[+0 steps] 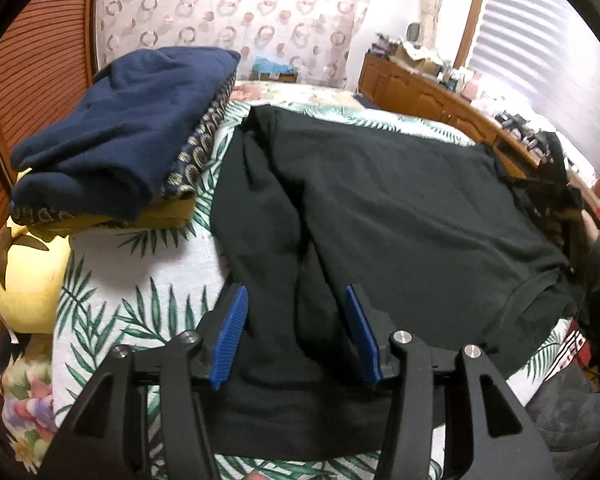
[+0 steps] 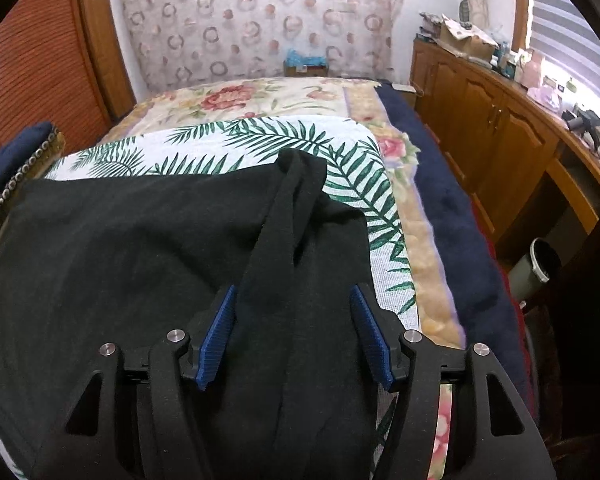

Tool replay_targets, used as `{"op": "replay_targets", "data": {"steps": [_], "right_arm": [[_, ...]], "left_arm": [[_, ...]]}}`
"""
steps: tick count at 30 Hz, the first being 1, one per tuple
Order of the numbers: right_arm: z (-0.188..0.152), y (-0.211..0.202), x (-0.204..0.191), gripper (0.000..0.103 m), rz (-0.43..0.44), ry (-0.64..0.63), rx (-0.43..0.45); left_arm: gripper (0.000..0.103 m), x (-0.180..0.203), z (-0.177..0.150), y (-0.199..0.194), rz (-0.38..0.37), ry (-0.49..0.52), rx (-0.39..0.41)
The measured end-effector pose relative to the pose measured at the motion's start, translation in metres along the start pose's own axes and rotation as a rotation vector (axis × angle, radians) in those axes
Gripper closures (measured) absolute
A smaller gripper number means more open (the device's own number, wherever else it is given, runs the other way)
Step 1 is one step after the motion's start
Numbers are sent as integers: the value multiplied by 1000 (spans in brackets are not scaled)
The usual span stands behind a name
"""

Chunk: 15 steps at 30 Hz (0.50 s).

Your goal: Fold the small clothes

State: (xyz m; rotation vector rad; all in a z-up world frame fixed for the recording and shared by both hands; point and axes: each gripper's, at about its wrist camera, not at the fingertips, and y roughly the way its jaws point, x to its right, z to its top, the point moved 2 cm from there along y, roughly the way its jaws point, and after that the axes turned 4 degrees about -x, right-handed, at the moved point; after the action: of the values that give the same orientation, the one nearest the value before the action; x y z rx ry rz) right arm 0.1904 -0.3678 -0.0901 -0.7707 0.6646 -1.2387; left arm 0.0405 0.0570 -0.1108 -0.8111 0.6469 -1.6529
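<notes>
Bed runs straight ahead of both my grippers, with the black top spread flat across the palm-print sheet. Its body lies ahead and to the right of my left gripper, whose jaws stand apart over a sleeve running away from me. My right gripper is spread too, gripping nothing, straddling the other sleeve, which also points away. Each hand is nearest its own sleeve, so I judge the fold goes inward. Only the left view shows the folded stack ahead-left; only the right shows the sleeve's far cuff.
</notes>
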Motion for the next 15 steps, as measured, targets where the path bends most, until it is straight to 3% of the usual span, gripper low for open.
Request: {"op": "replay_targets", "data": {"steps": [4, 7, 15], "right_arm": [[0, 1, 1, 42, -1, -2, 0], [0, 0, 0, 41, 3, -1, -1], [-1, 1, -3, 36, 0, -8, -3]], "left_arm": [[54, 6, -1, 9, 78, 31, -15], [53, 9, -4, 14, 225, 95, -15], [48, -9, -8, 16, 141, 30, -30]]}}
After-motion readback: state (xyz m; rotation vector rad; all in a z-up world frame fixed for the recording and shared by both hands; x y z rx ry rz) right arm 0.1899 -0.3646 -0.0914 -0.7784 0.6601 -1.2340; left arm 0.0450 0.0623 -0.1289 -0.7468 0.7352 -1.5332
